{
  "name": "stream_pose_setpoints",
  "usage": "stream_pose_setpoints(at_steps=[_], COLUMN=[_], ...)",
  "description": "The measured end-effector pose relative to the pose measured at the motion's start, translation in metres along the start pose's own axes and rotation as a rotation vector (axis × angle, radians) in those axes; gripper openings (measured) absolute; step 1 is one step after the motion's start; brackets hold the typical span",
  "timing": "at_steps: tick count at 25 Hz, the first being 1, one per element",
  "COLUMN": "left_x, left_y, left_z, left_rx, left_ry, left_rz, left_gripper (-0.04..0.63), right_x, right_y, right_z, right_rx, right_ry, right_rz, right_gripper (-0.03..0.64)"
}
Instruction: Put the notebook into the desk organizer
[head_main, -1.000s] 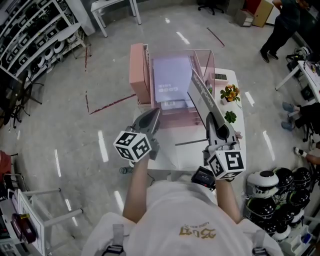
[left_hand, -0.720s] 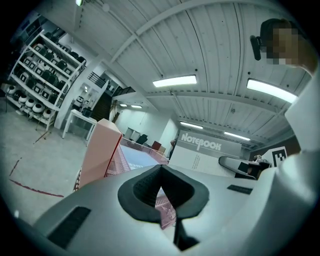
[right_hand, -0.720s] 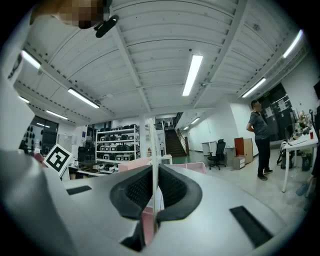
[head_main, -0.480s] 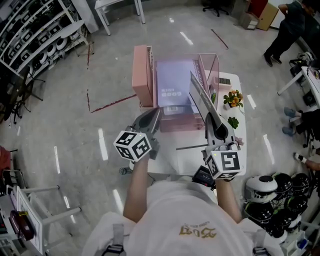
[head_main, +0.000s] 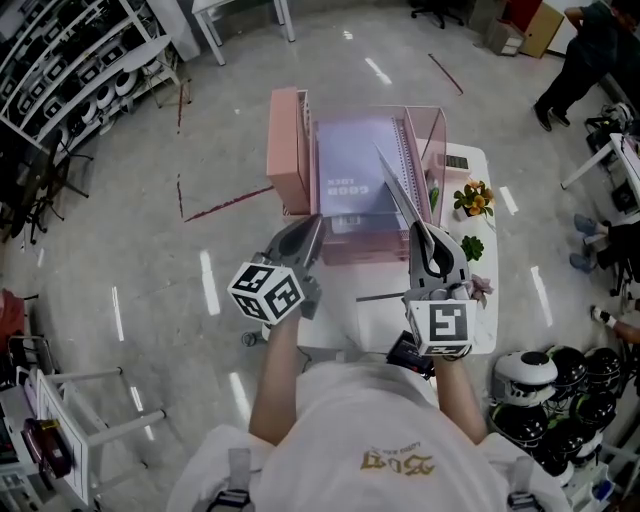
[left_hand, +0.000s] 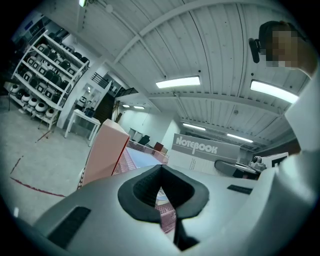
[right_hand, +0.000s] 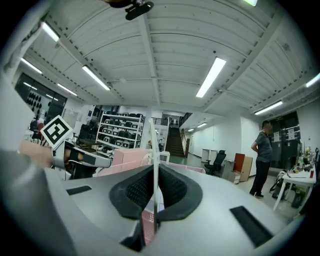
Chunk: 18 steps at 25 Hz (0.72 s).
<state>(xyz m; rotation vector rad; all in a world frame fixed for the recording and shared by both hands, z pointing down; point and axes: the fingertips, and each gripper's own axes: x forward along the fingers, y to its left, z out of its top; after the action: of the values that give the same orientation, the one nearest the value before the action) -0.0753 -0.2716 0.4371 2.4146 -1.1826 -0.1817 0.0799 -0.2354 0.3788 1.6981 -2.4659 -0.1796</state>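
Observation:
A pink desk organizer (head_main: 285, 150) stands on the white table, with a lavender notebook (head_main: 350, 165) lying in it. My right gripper (head_main: 424, 232) is shut on the near edge of a thin grey notebook (head_main: 398, 192). It holds the notebook on edge, slanting up over the organizer's right side. In the right gripper view the notebook's edge (right_hand: 154, 150) rises from between the jaws of that gripper (right_hand: 154, 172). My left gripper (head_main: 312, 226) is shut and empty, just in front of the organizer. Its own view shows the organizer (left_hand: 102, 155) and the cover marked NOTEBOOK (left_hand: 205, 148) beyond its jaws (left_hand: 161, 172).
On the table (head_main: 480, 320) to the right are a small pot of orange flowers (head_main: 472, 195), a green sprig (head_main: 468, 245) and a small dark device (head_main: 455, 160). Helmets (head_main: 560, 390) are piled at bottom right. Shelving (head_main: 70, 70) stands at far left. A person (head_main: 590, 50) stands at top right.
The right gripper has turned the grey notebook more edge-on and shifted it slightly left over the organizer. The left gripper has stayed where it was.

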Motion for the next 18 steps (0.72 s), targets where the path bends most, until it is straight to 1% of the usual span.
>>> stream_pose_setpoints(at_steps=[5,11,16,18], left_x=[0.0,0.0,0.0,0.0], left_y=[0.003,0.004,0.007,0.007], left_z=[0.001,0.006,0.008,0.007], left_rx=[0.002,0.003,0.002,0.002], left_ry=[-0.003,-0.012,-0.015,-0.013], left_rz=[0.008,0.013,0.017,0.017], left_gripper=[0.015,0.015,0.015,0.015], right_x=[0.009,0.022,0.031,0.034], right_y=[0.004,0.013,0.022,0.026], right_z=[-0.003,-0.004,-0.009,-0.011], right_rx=[-0.068,-0.219,-0.293,-0.354], right_ry=[0.008,0.028,0.05,0.06], right_rz=[0.001,0.007,0.011,0.014], right_gripper=[0.02,0.02,0.02,0.02])
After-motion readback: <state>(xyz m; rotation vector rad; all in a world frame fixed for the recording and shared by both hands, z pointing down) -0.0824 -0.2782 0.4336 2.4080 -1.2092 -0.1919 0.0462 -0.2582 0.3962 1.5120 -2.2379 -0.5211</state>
